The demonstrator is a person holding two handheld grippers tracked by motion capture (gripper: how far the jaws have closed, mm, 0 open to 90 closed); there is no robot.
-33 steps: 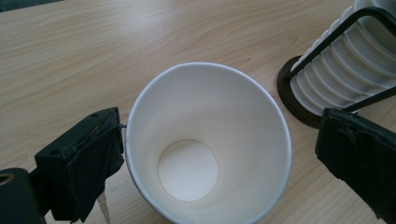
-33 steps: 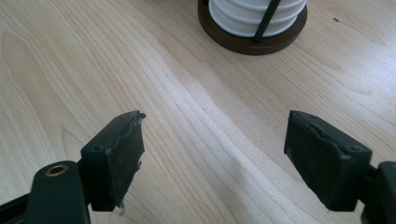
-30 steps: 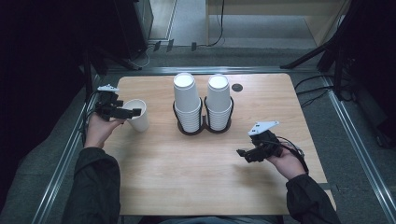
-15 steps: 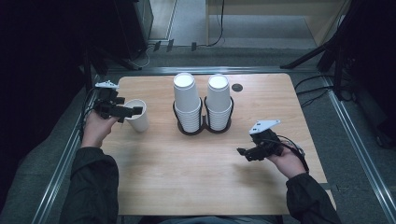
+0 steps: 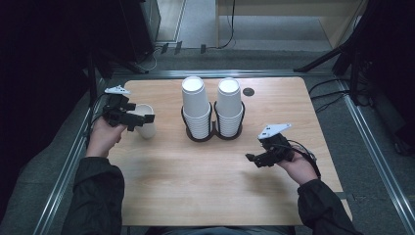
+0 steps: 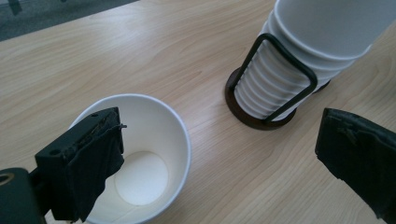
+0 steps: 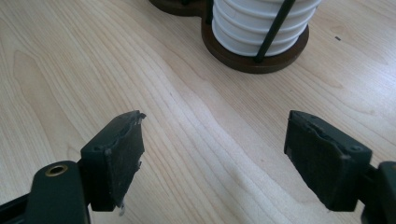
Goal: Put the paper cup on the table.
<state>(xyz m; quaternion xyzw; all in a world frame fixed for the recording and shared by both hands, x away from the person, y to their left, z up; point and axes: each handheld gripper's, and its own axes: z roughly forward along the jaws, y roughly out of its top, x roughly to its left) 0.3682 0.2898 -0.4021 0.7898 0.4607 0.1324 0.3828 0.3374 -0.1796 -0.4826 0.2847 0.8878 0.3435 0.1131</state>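
Apparently early — one loose cup (image 5: pixel 145 125) out on the desk (image 5: pixel 195 191).
Left gripper (image 6: pixel 224 158) fingers wide around cup rim, right gripper (image 7: pixel 229 156) wide, empty — stacks (image 5: pixel 213 107) full.

A light wooden table (image 5: pixel 293 112) with rounded corners is framed by metal rails (image 5: pixel 66 166) on either side. Beyond its far edge, grey floor (image 5: pixel 254 58) is crossed by black cables (image 5: pixel 230 29), and pale wooden furniture (image 5: pixel 288 10) is seen at the back. The surroundings to both sides are left in deep shadow.
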